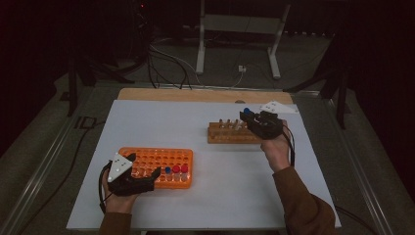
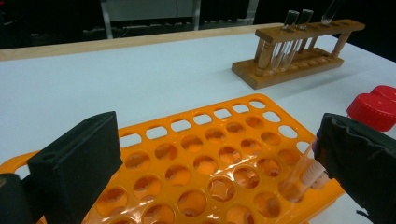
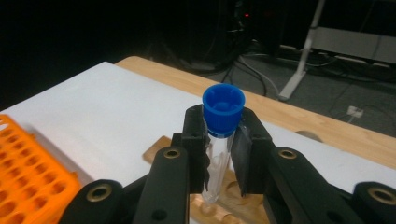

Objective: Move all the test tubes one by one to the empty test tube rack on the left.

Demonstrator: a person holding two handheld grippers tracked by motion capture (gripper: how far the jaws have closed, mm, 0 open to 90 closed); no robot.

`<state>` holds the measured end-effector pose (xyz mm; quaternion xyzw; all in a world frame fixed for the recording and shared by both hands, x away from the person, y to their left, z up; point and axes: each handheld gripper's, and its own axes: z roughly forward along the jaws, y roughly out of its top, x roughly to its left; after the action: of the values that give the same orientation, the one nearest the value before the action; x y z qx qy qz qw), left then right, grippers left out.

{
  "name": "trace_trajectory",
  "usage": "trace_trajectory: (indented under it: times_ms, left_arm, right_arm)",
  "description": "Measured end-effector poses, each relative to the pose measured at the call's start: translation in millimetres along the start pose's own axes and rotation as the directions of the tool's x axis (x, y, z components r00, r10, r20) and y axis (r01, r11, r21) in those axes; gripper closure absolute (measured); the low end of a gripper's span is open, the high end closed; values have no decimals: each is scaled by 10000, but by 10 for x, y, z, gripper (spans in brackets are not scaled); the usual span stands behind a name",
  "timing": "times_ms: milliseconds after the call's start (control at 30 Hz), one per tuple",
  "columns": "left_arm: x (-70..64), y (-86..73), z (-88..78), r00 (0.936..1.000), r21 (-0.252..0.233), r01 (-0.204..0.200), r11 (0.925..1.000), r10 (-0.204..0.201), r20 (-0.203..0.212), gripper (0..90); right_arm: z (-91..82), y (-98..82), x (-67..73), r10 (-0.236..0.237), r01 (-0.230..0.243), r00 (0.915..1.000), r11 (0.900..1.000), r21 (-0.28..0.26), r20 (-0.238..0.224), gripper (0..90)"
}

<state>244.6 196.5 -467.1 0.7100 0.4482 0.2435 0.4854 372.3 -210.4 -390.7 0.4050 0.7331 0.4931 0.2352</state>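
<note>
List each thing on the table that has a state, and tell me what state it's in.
Right gripper: shut on the blue-capped tube.
Blue-capped tube: capped, upright, above the wooden rack.
Wooden rack: holds uncapped tubes.
Left gripper: open, jaws over the orange rack.
Orange rack: mostly empty, capped tubes at front right.

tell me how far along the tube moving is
Done: three capped tubes stand in the orange rack. In hand: the right gripper is shut on a blue-capped tube above the wooden rack. Left: clear tubes stand there; the left gripper is open.
</note>
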Motion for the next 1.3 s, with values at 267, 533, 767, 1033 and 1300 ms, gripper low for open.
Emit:
trace_trajectory:
  times_ms: [267, 533, 767, 1033, 1300]
  left_arm:
    - [-32, 59, 21, 10000, -40, -13, 10000, 13, -11, 12]
    - [-70, 237, 114, 9995, -160, -291, 9994, 293, 130, 12]
    - [-133, 363, 221, 9975, -155, -594, 9981, 599, 384, 12]
    - [-144, 473, 318, 9950, -158, -724, 9972, 733, 675, 13]
    - [-154, 561, 411, 9933, -204, -760, 9969, 775, 859, 13]
  right_arm:
    - [41, -31, 142, -74, 82, 9981, 9999, 125, -617, 763]
    - [105, -34, 325, -198, 242, 9908, 9992, 313, -1341, 762]
    - [192, -43, 509, -510, 610, 9816, 9969, 490, -1842, 762]
    - [266, -8, 692, -510, 646, 9698, 9967, 497, -2386, 762]
    - [373, 37, 912, -652, 834, 9561, 9952, 519, -2858, 762]
